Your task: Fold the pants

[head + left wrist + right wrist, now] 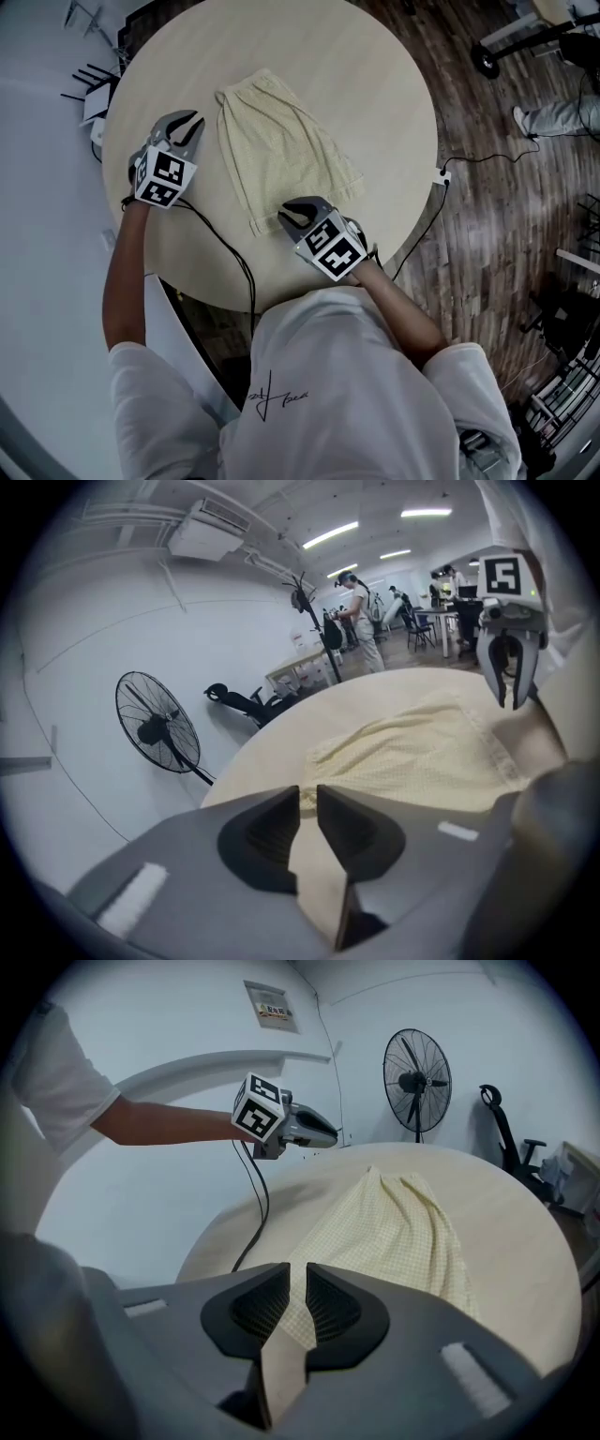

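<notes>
White shirt (328, 394), right gripper (289, 217), left gripper (190, 128), jaws narrowly apart and empty, pants (281, 150) flat on table (394, 103)

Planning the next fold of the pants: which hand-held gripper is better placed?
Probably right: the right hand-held gripper hovers over the pants' near end; the left hand-held gripper is beside them, over the table.

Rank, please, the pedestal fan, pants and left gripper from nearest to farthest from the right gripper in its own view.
1. pants, at its jaws.
2. left gripper, across the table, left.
3. pedestal fan, beyond the table, right.
</notes>
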Action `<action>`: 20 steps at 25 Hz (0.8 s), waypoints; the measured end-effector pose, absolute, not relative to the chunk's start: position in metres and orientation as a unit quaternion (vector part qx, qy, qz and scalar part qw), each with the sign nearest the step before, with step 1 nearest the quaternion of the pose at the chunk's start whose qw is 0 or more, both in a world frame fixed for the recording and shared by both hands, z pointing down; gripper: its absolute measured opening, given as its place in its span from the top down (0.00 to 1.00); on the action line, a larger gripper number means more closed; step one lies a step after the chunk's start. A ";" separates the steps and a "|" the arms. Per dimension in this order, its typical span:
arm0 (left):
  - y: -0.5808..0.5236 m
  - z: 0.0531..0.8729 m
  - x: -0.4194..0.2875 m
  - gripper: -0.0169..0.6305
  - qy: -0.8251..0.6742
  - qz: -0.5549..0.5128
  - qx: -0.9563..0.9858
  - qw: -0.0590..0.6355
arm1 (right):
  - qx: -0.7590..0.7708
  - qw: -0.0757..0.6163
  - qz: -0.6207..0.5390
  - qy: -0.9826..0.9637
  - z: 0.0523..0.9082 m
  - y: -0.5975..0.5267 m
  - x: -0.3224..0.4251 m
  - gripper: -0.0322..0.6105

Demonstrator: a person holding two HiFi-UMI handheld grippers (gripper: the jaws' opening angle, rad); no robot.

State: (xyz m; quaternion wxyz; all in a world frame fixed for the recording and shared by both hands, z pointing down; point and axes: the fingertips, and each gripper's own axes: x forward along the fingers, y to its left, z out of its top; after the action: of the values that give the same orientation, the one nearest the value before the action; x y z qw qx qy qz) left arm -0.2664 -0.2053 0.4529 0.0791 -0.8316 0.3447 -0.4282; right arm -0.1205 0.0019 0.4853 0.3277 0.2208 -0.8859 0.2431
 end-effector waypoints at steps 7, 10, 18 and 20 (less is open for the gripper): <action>-0.183 0.412 -0.267 0.86 0.403 -0.394 -0.822 0.079 | 0.262 0.287 0.224 -0.894 0.447 -0.004 -0.096 0.93; -0.164 0.403 -0.268 0.88 0.437 -0.384 -0.811 0.063 | 0.268 0.281 0.214 -0.897 0.438 -0.001 -0.082 0.94; -0.100 0.399 -0.255 0.89 0.480 -0.357 -0.802 0.018 | 0.274 0.271 0.212 -0.898 0.423 0.015 -0.052 0.95; -0.086 0.406 -0.251 0.89 0.491 -0.352 -0.797 0.000 | 0.280 0.272 0.215 -0.895 0.424 0.019 -0.042 0.95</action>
State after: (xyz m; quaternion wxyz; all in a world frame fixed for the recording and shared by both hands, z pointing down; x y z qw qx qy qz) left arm -0.2515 -0.0856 0.4060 0.0000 -0.7967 0.4911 -0.3522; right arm -0.0419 0.0186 0.4242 0.2725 0.2800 -0.8950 0.2153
